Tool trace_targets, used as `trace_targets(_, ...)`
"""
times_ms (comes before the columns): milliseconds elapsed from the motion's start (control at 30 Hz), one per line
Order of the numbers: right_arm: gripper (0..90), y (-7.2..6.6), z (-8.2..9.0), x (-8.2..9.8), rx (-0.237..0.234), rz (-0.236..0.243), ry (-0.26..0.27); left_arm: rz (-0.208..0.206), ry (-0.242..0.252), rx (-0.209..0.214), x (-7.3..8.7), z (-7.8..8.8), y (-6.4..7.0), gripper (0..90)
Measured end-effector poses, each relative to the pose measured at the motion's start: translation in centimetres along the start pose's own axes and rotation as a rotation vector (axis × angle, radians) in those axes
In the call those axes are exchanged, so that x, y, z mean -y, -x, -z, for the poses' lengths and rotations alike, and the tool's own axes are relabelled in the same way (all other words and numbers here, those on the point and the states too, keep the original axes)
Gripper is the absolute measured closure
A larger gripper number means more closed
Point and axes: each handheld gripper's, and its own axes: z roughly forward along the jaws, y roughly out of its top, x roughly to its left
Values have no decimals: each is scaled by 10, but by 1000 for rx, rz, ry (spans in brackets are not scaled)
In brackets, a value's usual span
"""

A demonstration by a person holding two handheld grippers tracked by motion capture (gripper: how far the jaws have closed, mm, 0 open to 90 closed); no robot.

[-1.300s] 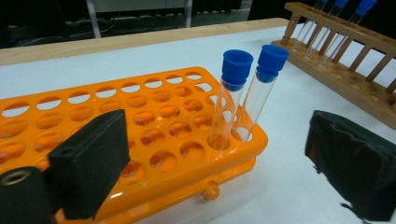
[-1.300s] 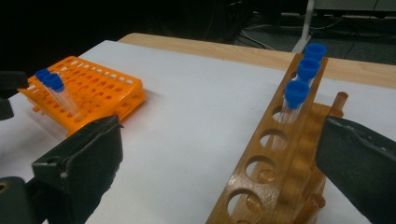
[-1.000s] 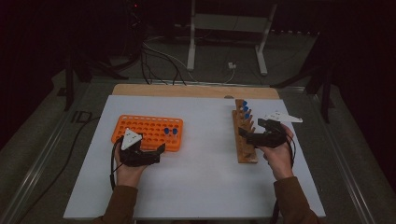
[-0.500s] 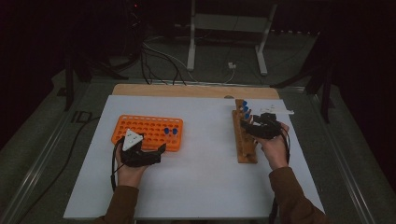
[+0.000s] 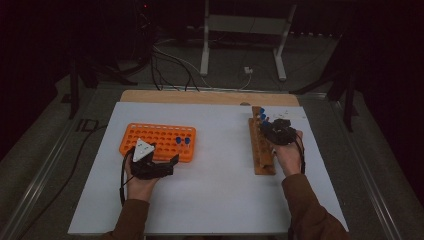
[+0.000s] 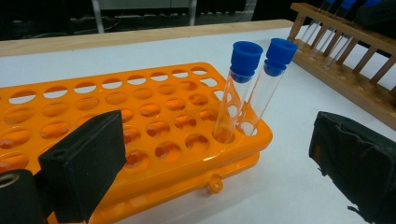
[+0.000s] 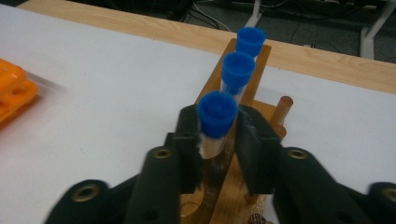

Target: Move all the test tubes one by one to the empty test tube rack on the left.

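Test tube [image 7: 215,122] with a blue cap sits pinched in the right gripper [image 7: 218,140], its lower end hidden behind the jaws. Left gripper [image 6: 215,158] is spread wide beside the orange rack [image 6: 154,140], whose left end is cut off.

In the right gripper view, the black fingers [image 7: 187,140] are covering both sides of the nearest tube [image 7: 212,122], and its lower end is passing out of sight behind the wooden rack [image 7: 252,60]. In the left gripper view, the picture's left edge is cutting off the orange rack [image 6: 140,116]. In the high view, the tubes' glass is reading too small to resolve.
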Motion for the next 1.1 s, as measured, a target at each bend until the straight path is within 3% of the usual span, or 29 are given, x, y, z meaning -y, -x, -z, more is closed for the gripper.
trace_targets(267,714,-2,-4,1,0,9,13,1,-3,1,0,-1,0,45)
trace_targets(367,760,-4,-5,1,-2,15,17,1,-4,3,0,-1,0,46)
trace_targets(567,771,-6,-4,1,5,27,9,2,-3,3,0,0,0,46)
trace_targets(1100,772,-8,20,-10,-3,19,81,0,-11,9,1,-2,1,46)
